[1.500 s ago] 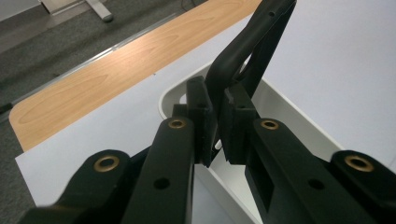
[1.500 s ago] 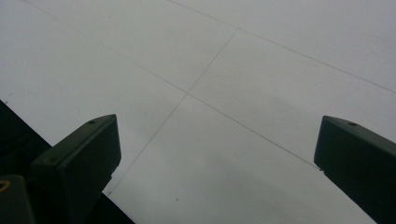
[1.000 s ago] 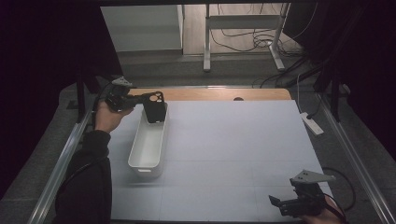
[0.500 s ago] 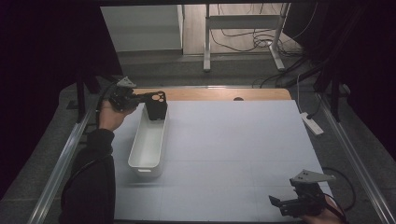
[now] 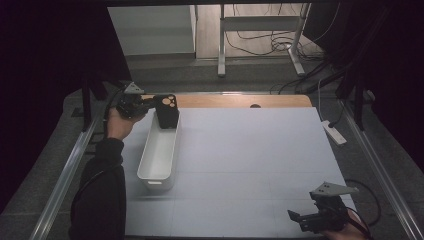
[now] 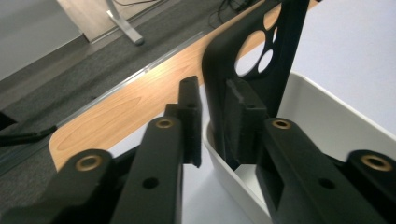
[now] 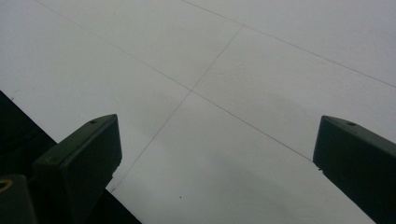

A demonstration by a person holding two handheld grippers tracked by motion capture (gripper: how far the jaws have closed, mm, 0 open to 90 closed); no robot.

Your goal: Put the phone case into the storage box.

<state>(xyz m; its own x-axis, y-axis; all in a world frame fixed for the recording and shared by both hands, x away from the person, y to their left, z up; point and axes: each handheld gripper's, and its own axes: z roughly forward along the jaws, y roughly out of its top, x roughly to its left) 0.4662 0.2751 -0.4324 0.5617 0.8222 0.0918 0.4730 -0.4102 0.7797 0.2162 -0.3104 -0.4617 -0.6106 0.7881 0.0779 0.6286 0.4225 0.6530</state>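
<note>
High view: your left gripper (image 5: 150,106) reaches the black phone case (image 5: 167,111), upright in the white bin (image 5: 159,155) near the worktop's far left corner. Left gripper view: jaws just opening, the phone case (image 6: 261,56) between them, one pad apart. Right gripper view: your jaws stand wide, empty.

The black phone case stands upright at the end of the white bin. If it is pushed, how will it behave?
The phone case looks thin and tall, standing on edge in the bin, so it would probably tip easily. Its cutouts suggest a light, slightly flexible shell. The left gripper, jaws just opening, flanks it.
</note>
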